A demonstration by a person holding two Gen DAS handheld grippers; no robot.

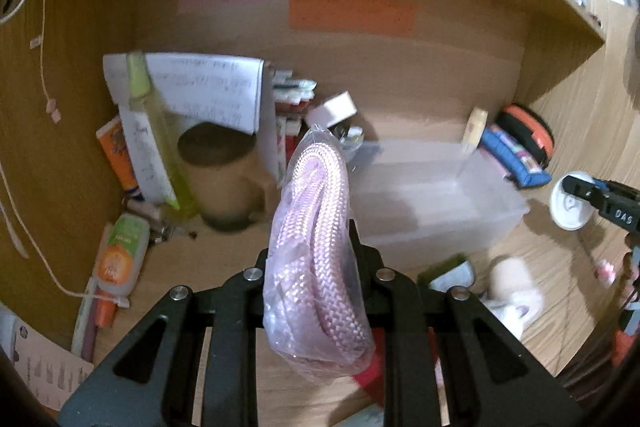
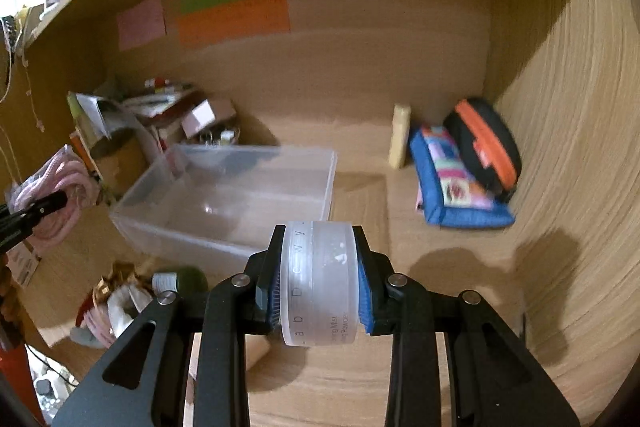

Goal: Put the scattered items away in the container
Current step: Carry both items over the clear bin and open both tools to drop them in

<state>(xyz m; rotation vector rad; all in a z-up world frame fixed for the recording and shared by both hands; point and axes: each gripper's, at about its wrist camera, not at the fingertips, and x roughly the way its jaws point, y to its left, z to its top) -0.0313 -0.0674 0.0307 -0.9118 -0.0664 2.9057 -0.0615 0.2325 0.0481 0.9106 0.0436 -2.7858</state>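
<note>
My left gripper (image 1: 316,259) is shut on a pink braided cable in a clear bag (image 1: 316,247), held up left of the clear plastic container (image 1: 432,195). It also shows at the left edge of the right wrist view (image 2: 52,203). My right gripper (image 2: 318,279) is shut on a round white powder jar (image 2: 320,283), held above the desk just in front of the container (image 2: 224,203). The jar and right gripper show at the right in the left wrist view (image 1: 570,205). The container looks empty.
Bottles, tubes, a brown cup (image 1: 224,179) and papers crowd the left corner. A blue pouch (image 2: 452,187), a black-orange case (image 2: 484,143) and a cream bottle (image 2: 400,135) sit at the back right. Small scattered items (image 2: 120,303) lie on the desk front left.
</note>
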